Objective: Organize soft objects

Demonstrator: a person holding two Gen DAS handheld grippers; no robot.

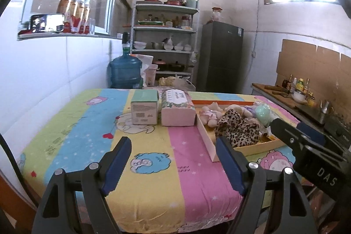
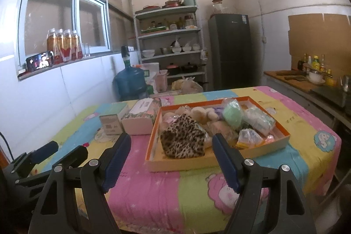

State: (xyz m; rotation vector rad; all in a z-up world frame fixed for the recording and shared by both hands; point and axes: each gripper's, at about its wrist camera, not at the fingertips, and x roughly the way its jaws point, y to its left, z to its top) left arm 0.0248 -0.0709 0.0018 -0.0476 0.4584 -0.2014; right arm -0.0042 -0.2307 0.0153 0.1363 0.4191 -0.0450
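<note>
We hold both grippers, left gripper (image 1: 173, 159) and right gripper (image 2: 170, 157), released before the tray (image 2: 217, 165); next we probably reach the leopard cloth (image 2: 184, 137) inside it.

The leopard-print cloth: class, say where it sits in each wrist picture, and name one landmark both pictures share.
Left wrist view: the leopard-print cloth lies right of centre, at the near end of the orange tray.
Right wrist view: the cloth sits at centre, in the tray's near-left part.
Shared landmark: the blue water jug by the back wall.
</note>
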